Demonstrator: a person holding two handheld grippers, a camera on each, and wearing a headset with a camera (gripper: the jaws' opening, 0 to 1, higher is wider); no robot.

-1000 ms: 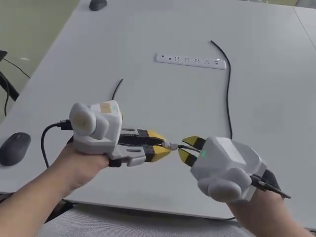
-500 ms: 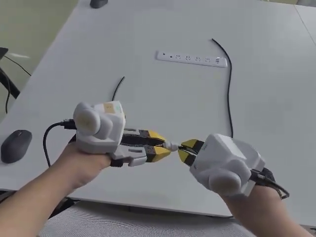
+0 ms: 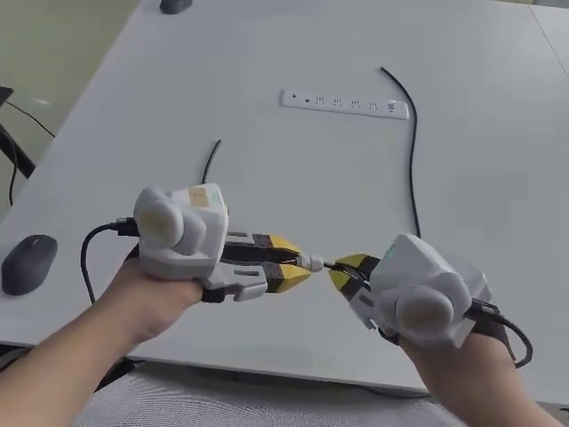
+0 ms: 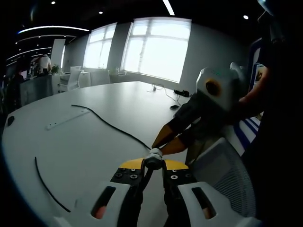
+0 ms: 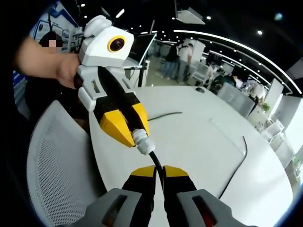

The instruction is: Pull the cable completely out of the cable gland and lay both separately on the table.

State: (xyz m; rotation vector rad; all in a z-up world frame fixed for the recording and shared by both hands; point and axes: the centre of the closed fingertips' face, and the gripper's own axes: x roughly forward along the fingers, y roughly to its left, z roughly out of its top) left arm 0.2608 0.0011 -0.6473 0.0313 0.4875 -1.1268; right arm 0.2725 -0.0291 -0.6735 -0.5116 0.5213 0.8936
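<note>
White plastic cable gland [image 3: 308, 262] sat pinched between the yellow tips of your left gripper [image 3: 296, 269], held in the air over the near edge of the surface [image 3: 293, 187]. Black cable [image 3: 334, 266] ran out of the gland toward 3 o'clock in the head view, straight into your right gripper [image 3: 348, 272]. That gripper's jaws were pressed together on the cable, just beside the gland. Cable not yet out of the gland; a short stretch showed between the two grippers. In the right gripper view the cable rose from between the jaws to the gland at 11 o'clock.

On the surface, head view:
- power strip [image 3: 345, 104] at 12 o'clock
- black cord [image 3: 412, 151] running from its right end toward 5 o'clock
- short black wire [image 3: 211, 160] at 10 o'clock
- dark mouse [image 3: 22, 264] at 9 o'clock, near the edge
</note>
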